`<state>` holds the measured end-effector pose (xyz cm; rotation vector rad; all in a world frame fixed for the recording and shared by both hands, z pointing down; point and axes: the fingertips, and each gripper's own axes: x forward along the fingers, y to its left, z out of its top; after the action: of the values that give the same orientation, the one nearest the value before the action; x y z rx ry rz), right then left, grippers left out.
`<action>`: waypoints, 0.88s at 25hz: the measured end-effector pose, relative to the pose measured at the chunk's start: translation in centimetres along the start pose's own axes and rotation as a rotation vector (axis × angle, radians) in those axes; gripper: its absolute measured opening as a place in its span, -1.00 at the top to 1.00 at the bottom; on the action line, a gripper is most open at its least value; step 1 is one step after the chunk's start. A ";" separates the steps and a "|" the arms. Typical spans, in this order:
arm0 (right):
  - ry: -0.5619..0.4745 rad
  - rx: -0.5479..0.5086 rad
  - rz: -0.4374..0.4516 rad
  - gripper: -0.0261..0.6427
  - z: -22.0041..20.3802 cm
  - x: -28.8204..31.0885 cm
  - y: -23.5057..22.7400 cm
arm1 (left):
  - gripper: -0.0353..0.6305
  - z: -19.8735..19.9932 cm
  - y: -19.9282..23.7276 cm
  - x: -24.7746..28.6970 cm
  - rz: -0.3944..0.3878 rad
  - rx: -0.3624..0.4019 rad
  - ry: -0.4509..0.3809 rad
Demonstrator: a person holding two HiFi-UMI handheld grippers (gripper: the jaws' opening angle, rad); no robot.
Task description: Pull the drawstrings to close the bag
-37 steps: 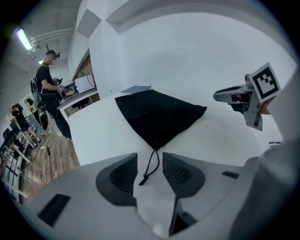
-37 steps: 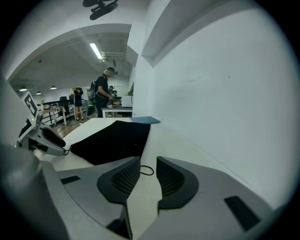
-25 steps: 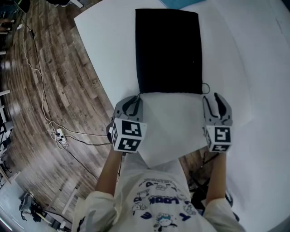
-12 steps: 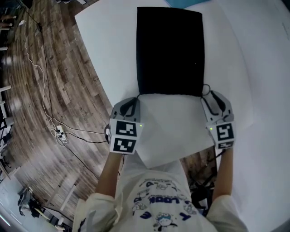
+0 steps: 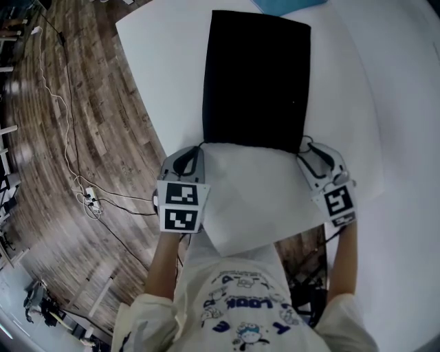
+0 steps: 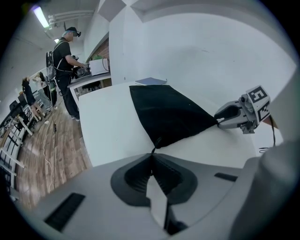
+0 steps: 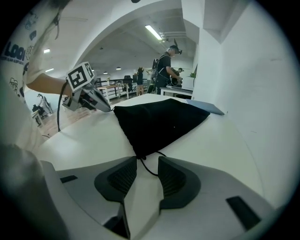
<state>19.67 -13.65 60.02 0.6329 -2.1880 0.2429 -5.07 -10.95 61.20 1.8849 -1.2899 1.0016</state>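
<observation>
A flat black drawstring bag (image 5: 256,75) lies on the white table (image 5: 158,69), its mouth edge toward me. My left gripper (image 5: 198,148) is at the bag's near left corner. In the left gripper view its jaws (image 6: 151,157) are shut on the thin black drawstring (image 6: 153,146) that leaves that corner. My right gripper (image 5: 303,146) is at the near right corner. Its jaws (image 7: 147,161) stand open, and the right drawstring loop (image 7: 146,168) lies loose between them. Each gripper shows in the other's view: the right gripper (image 6: 239,115) and the left gripper (image 7: 89,98).
A blue flat item (image 5: 282,5) lies just beyond the bag at the table's far edge. The table's near edge is right behind both grippers. Wooden floor with white cables (image 5: 69,172) is to the left. People stand at benches (image 6: 65,61) far behind.
The left jaws have closed on the left drawstring. Both grippers have edged forward to the bag's corners, and the right one has turned inward.
</observation>
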 end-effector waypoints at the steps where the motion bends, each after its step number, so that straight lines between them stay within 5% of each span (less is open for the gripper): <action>1: 0.000 0.007 0.025 0.51 0.0 -0.1 0.2 | 0.88 0.0 0.0 0.0 0.001 -0.003 0.000; 7: 0.006 0.028 0.066 0.54 0.0 0.1 0.6 | 0.88 0.3 0.1 -0.1 0.007 -0.009 -0.002; 11: 0.015 0.067 0.092 0.86 -0.4 -0.2 1.2 | 0.87 0.4 0.5 -0.4 0.022 -0.014 -0.002; 22: -0.064 0.305 -0.174 0.92 0.0 -1.4 -0.3 | 0.88 -0.2 1.2 -1.0 0.035 -0.039 -0.021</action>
<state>20.57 -13.38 58.97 1.0072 -2.1590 0.4757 -6.46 -10.70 60.56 1.8535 -1.3495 0.9700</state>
